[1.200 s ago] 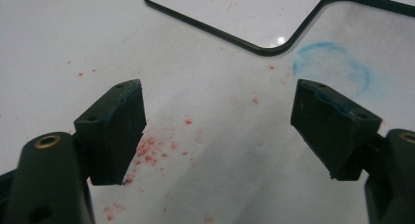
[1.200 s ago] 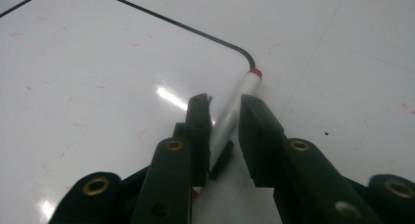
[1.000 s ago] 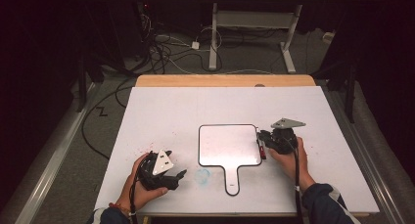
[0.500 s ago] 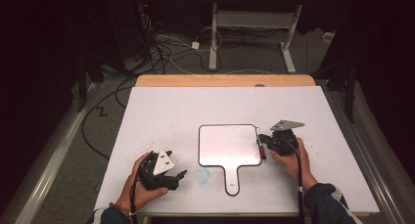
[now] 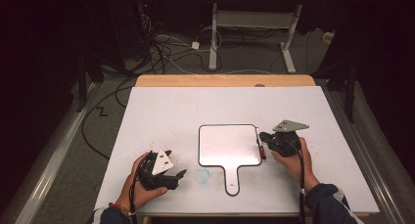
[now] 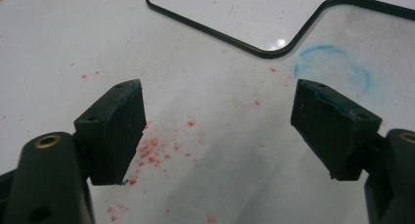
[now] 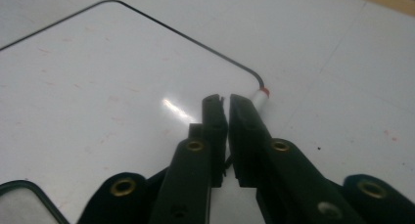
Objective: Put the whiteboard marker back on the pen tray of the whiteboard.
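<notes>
While left gripper point(image 6: 218, 131) rests agape over table point(image 5: 195, 106), right gripper point(image 7: 226, 102) nearly closed beside marker point(image 7: 261, 96), at whiteboard point(image 5: 227, 145) edge.

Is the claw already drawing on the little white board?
Not yet. The small whiteboard is set out flat and has no drawing on it. The right claw is nearly shut beside the marker at the board's edge; whether it grips it is unclear. The left claw waits open. Lifting the marker comes next, probably.
</notes>
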Tool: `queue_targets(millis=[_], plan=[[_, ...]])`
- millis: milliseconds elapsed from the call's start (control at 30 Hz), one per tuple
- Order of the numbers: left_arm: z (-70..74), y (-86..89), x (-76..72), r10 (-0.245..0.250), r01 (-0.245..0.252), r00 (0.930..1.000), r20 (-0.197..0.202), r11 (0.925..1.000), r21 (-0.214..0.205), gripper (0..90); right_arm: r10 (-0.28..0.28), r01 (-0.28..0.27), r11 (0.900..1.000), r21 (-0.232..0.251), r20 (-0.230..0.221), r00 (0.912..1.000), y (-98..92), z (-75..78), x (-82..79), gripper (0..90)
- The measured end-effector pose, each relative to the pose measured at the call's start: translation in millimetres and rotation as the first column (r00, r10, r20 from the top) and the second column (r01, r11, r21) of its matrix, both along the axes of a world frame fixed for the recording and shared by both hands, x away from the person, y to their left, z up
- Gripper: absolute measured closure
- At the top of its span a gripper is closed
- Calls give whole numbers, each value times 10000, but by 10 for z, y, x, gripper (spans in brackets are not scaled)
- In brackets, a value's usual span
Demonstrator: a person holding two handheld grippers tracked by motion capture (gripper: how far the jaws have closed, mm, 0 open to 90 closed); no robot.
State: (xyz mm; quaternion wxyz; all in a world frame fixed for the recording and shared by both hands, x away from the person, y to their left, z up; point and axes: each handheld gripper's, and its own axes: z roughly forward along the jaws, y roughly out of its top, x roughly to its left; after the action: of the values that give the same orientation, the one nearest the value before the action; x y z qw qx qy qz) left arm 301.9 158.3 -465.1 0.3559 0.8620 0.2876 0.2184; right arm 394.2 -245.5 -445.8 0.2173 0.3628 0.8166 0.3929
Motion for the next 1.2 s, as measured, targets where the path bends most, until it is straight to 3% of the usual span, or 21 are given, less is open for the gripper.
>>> queue_targets(millis=[167, 300, 467, 567, 867, 1200], plan=[[2, 8, -3, 40, -40, 10000, 15, 10000, 17, 200, 417, -419, 9991, 30, 573, 9975, -52, 113, -134, 722], [2, 7, 3, 75, -75, 9999, 67, 10000, 9, 200, 1054, -1071, 9942, 49, 1400, 9845, -120, 217, -285, 572], [-13, 14, 10, 138, -139, 9998, 117, 9998, 150, 200, 980, -1042, 9944, 184, 2115, 9724, -261, 294, -467, 418], [-28, 21, 30, 220, -222, 9997, 102, 9994, 251, 199, 991, -1042, 9945, 92, 2357, 9668, -343, 292, -562, 380], [-18, 4, 41, 252, -266, 9989, 394, 9989, 376, 200, 38, -72, 9999, 125, 2576, 9663, -565, 166, -686, 297], [-26, 44, -13, 420, -438, 9983, 395, 9979, 470, 191, -360, 403, 9991, -126, 2480, 9681, -691, -71, -834, 255]])
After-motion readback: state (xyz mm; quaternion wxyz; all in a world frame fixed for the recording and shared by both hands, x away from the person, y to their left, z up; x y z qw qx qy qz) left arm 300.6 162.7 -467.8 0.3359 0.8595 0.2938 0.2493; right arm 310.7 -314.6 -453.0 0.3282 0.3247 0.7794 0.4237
